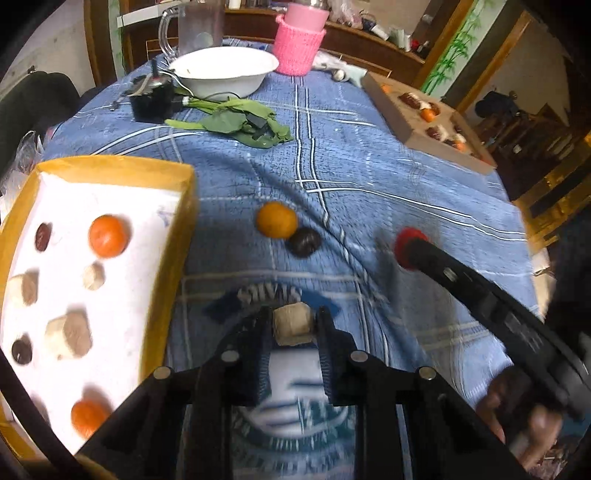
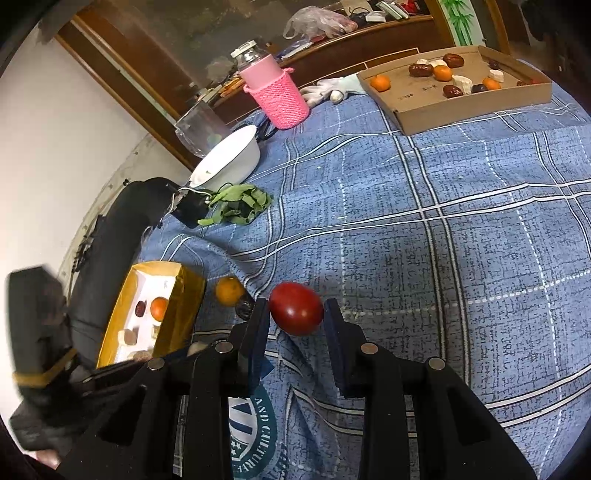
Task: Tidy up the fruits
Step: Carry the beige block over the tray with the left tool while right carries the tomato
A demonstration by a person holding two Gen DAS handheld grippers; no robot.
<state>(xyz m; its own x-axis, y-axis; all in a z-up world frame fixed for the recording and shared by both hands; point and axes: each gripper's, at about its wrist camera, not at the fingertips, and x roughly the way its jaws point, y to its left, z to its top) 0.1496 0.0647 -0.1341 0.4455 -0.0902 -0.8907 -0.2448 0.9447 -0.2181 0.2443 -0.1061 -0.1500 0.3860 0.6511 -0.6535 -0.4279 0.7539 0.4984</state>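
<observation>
left tool [image 1: 291, 325] pinches a pale blocky chunk [image 1: 291, 324]; right tool [image 2: 297, 314] grips a smooth red tomato [image 2: 296, 313].

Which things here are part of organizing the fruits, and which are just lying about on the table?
Part of the job:
- beige chunk in the left gripper
- red fruit in the right gripper
- loose orange and dark date
- yellow-rimmed box
- cardboard tray

Lying about:
- white bowl
- leafy greens
- pink knitted jar
- glass mug
- white glove
</observation>
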